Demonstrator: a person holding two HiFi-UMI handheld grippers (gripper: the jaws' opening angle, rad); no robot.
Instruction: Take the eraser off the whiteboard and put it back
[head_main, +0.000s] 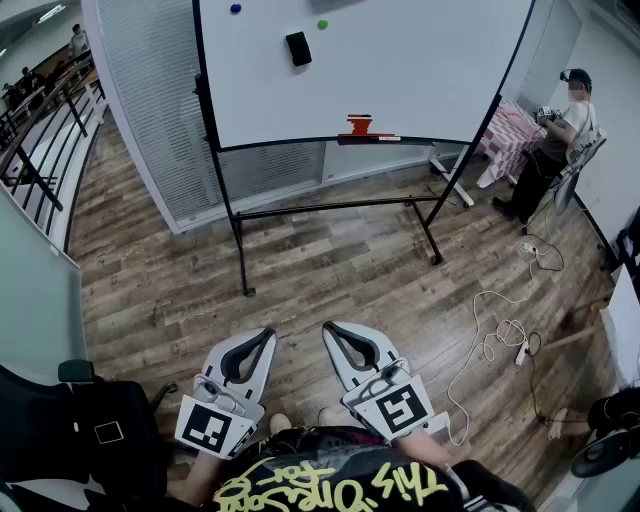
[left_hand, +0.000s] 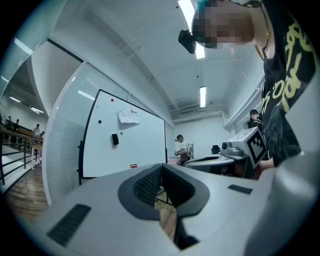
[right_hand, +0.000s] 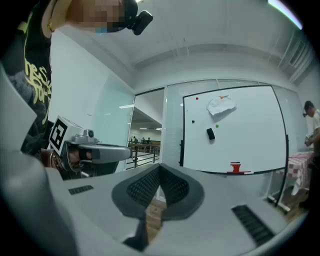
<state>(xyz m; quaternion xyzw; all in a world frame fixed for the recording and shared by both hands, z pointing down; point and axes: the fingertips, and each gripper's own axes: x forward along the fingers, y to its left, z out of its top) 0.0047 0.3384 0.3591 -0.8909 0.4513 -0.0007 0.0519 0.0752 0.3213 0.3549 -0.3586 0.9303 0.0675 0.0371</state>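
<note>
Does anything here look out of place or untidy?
Two small things. A crumpled paper is stuck near the top of the whiteboard, and a white cable lies in loose loops on the wood floor to its right. The black eraser appears slightly tilted.

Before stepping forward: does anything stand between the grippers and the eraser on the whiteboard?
Nothing visible: only wooden floor lies between the left gripper, the right gripper and the eraser on the whiteboard.

Head view looks steeply down, gripper views level, all share distant whiteboard (head_main: 400, 70)
</note>
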